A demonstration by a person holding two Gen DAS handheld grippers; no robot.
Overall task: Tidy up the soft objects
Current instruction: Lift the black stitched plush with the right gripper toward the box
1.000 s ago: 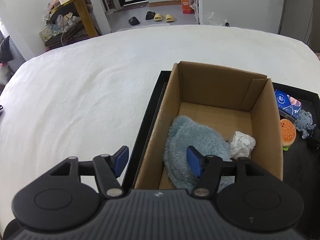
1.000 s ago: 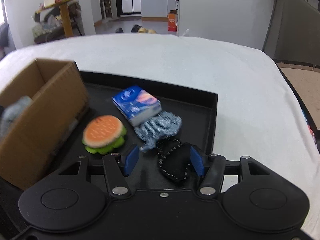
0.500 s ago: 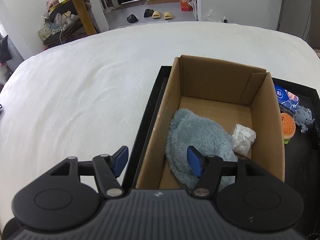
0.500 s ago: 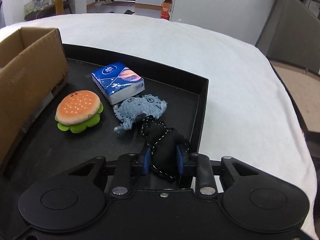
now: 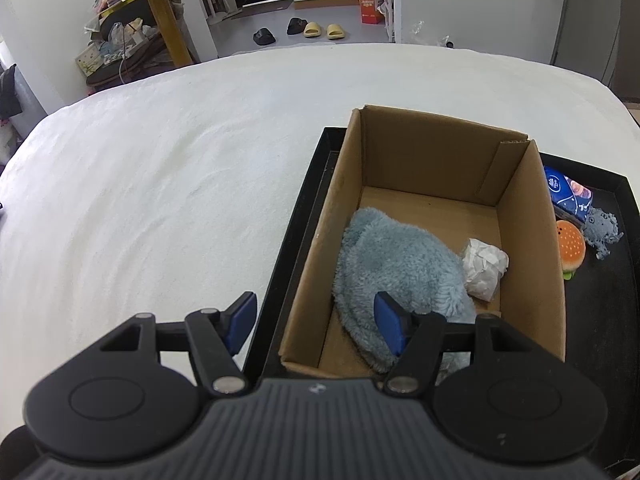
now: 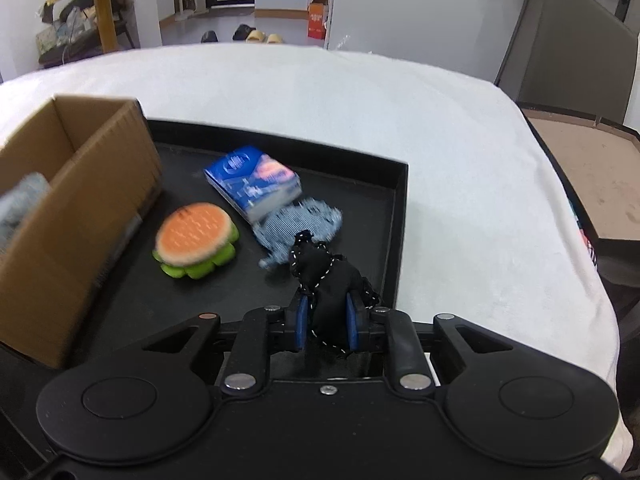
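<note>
My right gripper (image 6: 327, 320) holds a black soft toy (image 6: 320, 272) with white-dotted stitching; the jaws are still closing and both pads press its sides. The toy hangs just above the black tray (image 6: 240, 288), near the tray's right rim. A burger plush (image 6: 194, 236), a blue tissue pack (image 6: 256, 180) and a frayed denim toy (image 6: 300, 224) lie on the tray. My left gripper (image 5: 314, 318) stands open and empty over the near left wall of the cardboard box (image 5: 440, 148). In the box lie a fluffy grey-blue cloth (image 5: 396, 264) and a white paper wad (image 5: 484, 268).
Tray and box rest on a surface covered with a white cloth (image 5: 160, 184). The box fills the tray's left part. Beyond the surface are a yellow table (image 5: 160, 4) with clutter and slippers (image 5: 320, 30) on the floor. A brown board (image 6: 576, 168) lies to the right.
The right gripper's jaws closed onto the black toy and raised it slightly off the tray. The left gripper stayed open over the box.
</note>
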